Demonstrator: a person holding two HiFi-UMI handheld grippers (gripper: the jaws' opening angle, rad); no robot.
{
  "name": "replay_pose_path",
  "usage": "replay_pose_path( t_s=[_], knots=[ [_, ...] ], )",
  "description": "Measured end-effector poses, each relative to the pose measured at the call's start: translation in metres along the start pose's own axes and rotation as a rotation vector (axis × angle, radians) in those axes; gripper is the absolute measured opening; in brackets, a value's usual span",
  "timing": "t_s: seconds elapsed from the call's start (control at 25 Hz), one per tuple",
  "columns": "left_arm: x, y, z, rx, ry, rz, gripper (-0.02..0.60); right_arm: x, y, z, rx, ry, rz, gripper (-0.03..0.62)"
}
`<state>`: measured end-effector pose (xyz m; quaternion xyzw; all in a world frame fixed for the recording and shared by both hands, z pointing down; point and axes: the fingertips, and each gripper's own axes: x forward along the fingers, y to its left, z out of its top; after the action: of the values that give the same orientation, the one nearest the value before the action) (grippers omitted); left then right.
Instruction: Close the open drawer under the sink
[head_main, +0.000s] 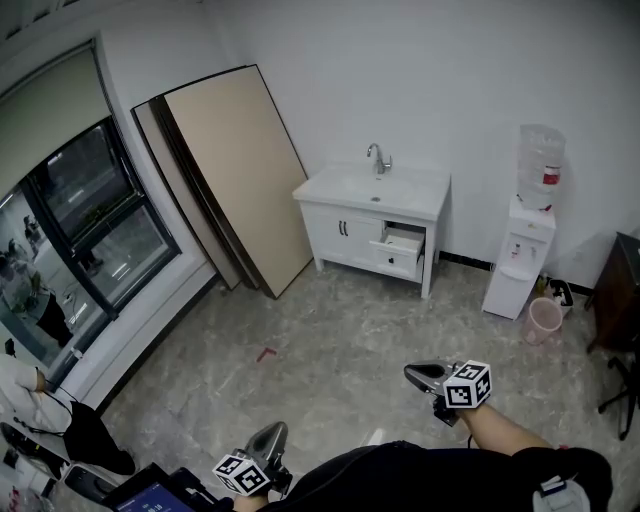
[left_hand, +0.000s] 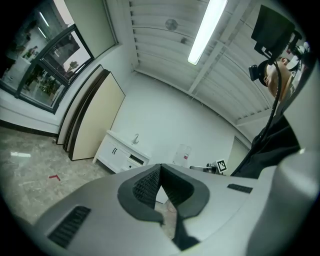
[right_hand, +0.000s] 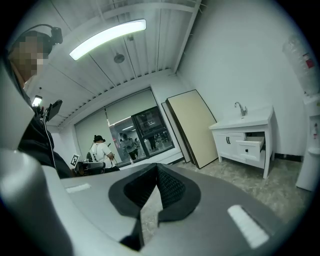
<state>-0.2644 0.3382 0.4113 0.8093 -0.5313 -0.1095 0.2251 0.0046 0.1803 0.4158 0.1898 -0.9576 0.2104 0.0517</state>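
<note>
Left gripper (head_main: 268, 433) and right gripper (head_main: 416, 375) both had jaws pinched together, nothing held. Drawer (head_main: 402, 250) stood pulled out under the sink (head_main: 372, 186), at the cabinet's (head_main: 340, 232) right end, well ahead of both grippers across the floor (head_main: 330, 340). I judged it a light, stiff box on runners: no grasp needed, just push flat on the front panel near its middle with closed tips. An off-centre push might rack it.
</note>
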Motion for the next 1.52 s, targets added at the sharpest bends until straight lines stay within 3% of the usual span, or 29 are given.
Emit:
replay_pose_path(
  t_s=[0.24, 0.68, 1.04, 1.52],
  knots=[
    [0.018, 0.058, 0.023, -0.019, -0.006, -0.017, 0.0, 0.055, -0.02, 0.013, 0.003, -0.002, -0.025, 0.002],
    [0.019, 0.22, 0.133, 0.006, 0.014, -0.1, 0.0, 0.223, -0.003, 0.073, -0.027, -0.041, -0.101, 0.002],
    [0.036, 0.317, 0.18, 0.001, 0.038, -0.107, 0.0, 0.318, -0.019, 0.087, -0.011, -0.035, -0.128, 0.002],
    [0.136, 0.375, 0.213, 0.005, 0.027, -0.052, 0.0, 0.386, -0.127, 0.131, 0.005, -0.022, -0.092, 0.002]
  ],
)
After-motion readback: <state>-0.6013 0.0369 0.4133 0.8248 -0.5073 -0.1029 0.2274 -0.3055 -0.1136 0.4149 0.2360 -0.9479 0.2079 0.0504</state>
